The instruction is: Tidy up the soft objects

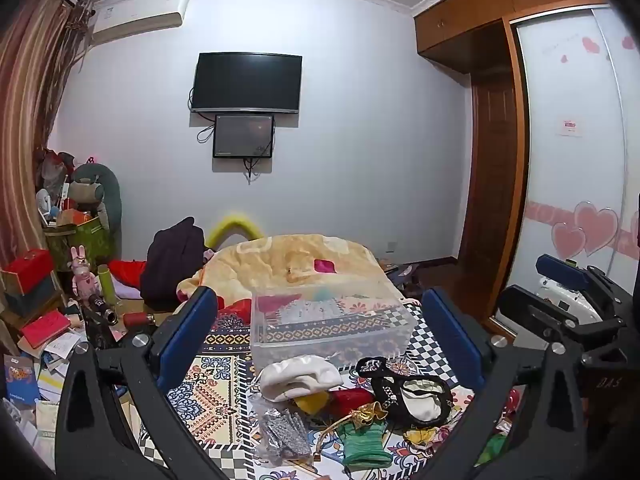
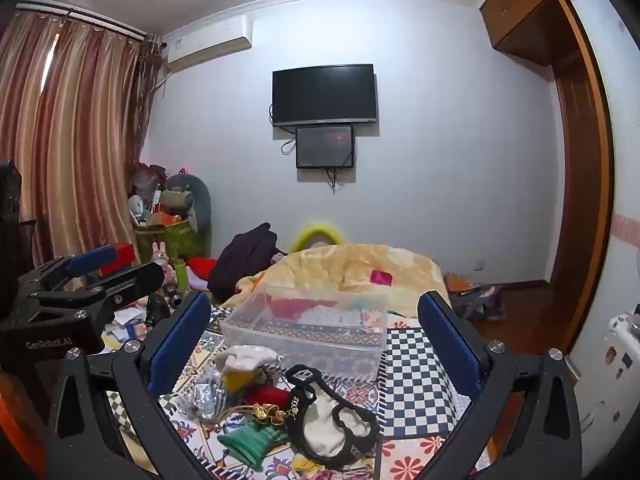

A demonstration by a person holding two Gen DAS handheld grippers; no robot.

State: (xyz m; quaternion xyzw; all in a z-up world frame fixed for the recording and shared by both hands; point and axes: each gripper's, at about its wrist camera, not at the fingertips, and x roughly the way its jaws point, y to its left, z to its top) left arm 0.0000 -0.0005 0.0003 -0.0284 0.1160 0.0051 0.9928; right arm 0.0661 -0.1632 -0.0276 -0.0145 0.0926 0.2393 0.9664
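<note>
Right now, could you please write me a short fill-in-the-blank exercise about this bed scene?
1. Both tongs, left and right, stand ____.
2. The clear plastic box sits on the patterned ____.
3. The television hangs on the ____.
4. The green pouch lies ____ the box.

Missing: open; bedspread; wall; outside

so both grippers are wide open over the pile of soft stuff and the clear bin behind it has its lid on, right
Not quite: the clear bin has no lid; its top is open, as the right wrist view shows. The rest holds: left gripper and right gripper are wide open over the pile.
</note>
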